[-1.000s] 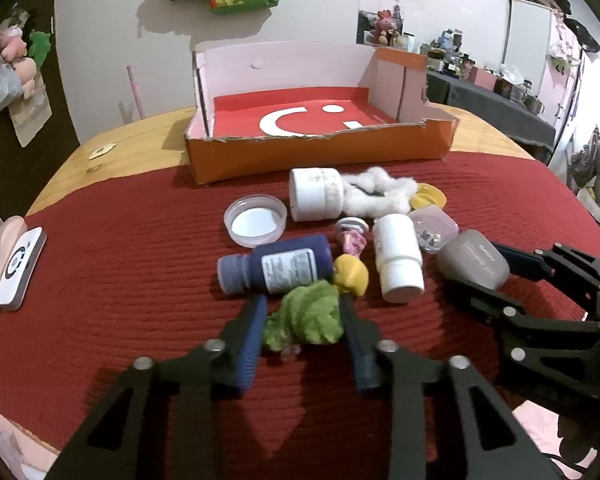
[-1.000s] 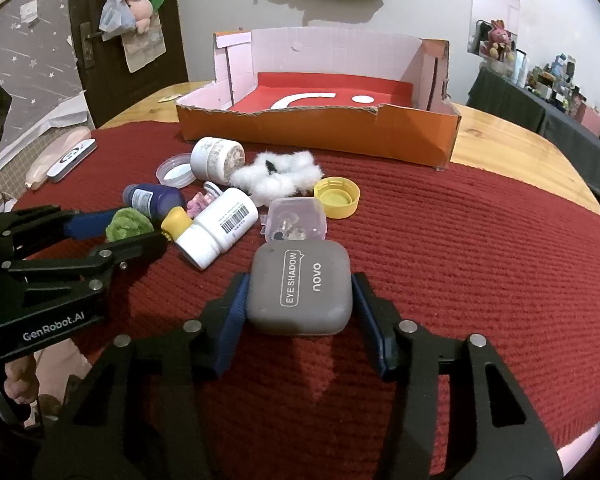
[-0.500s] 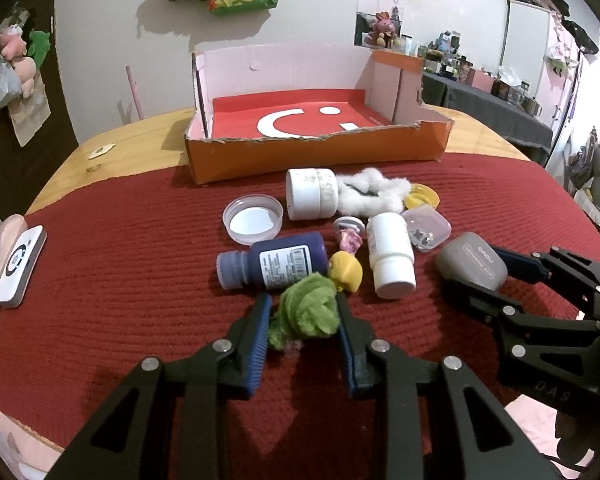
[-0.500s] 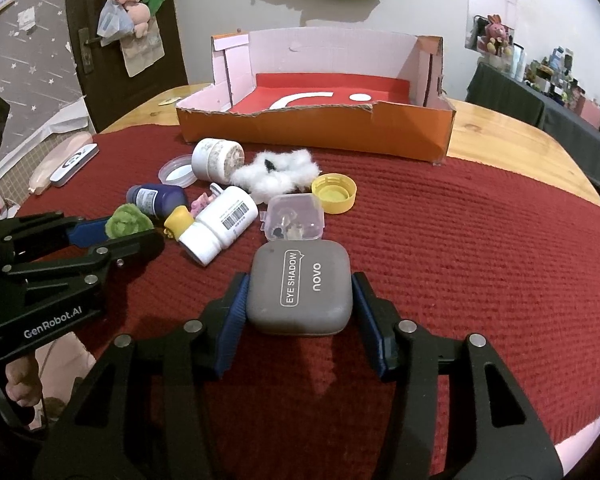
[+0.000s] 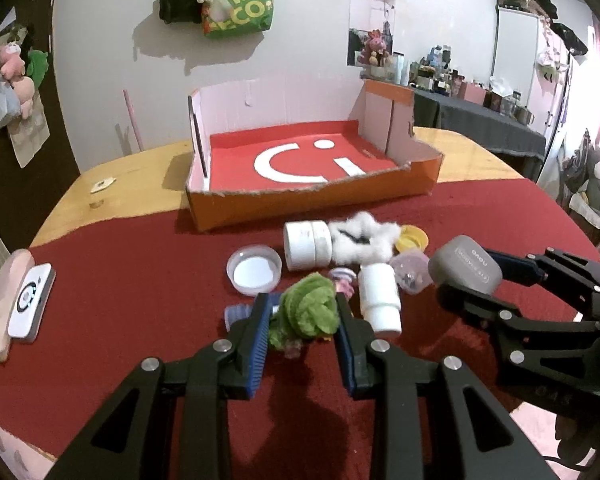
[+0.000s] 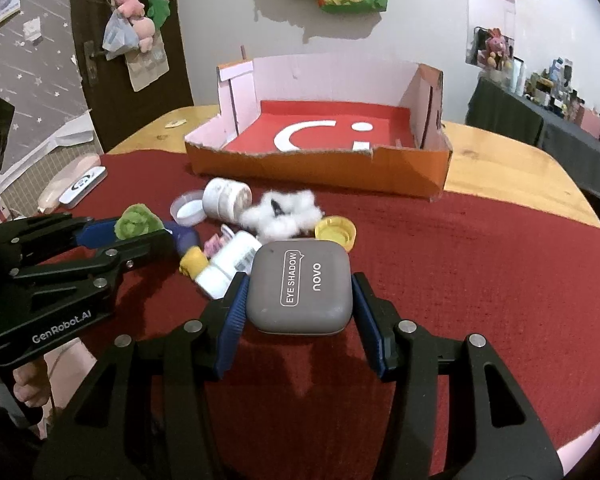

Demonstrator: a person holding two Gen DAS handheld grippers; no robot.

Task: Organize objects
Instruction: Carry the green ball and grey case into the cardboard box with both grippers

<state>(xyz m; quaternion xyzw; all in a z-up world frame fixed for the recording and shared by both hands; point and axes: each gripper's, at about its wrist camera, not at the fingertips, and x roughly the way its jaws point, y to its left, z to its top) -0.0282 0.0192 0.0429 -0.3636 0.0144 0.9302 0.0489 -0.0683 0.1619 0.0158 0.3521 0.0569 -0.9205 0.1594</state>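
Your left tongs (image 5: 302,322) are clenching the green fuzzy ball (image 5: 308,312) between the blue pads, and the ball is hanging a little above the red cloth (image 5: 120,300). Your right tongs (image 6: 300,300) are grasping the grey eye shadow case (image 6: 300,286) by its two sides; in the left wrist view the case (image 5: 466,264) is sitting at the tip of these tongs, lifted off the cloth.

Just behind the green ball, the other small things are lying in a loose group on the cloth. The dark blue bottle (image 6: 186,236) is lying on its side, partly hidden by the left tongs. Beside it the yellow ball (image 6: 192,262) is touching the white bottle (image 5: 380,298), which is also lying down. A small pink item (image 5: 342,280) is sitting between them; I cannot tell what it is. A clear small box (image 5: 410,270) is lying just beside the white bottle.

A little farther, the clear round lid (image 5: 254,268), the white jar (image 5: 306,244) on its side, the white cotton tuft (image 5: 364,236) and the yellow cap (image 5: 412,238) are lying in a row.

Behind them, the orange cardboard box (image 5: 312,204) with the red floor is standing open on the table (image 5: 132,176).

At the left edge, a white device (image 5: 30,300) is resting on a pink case.
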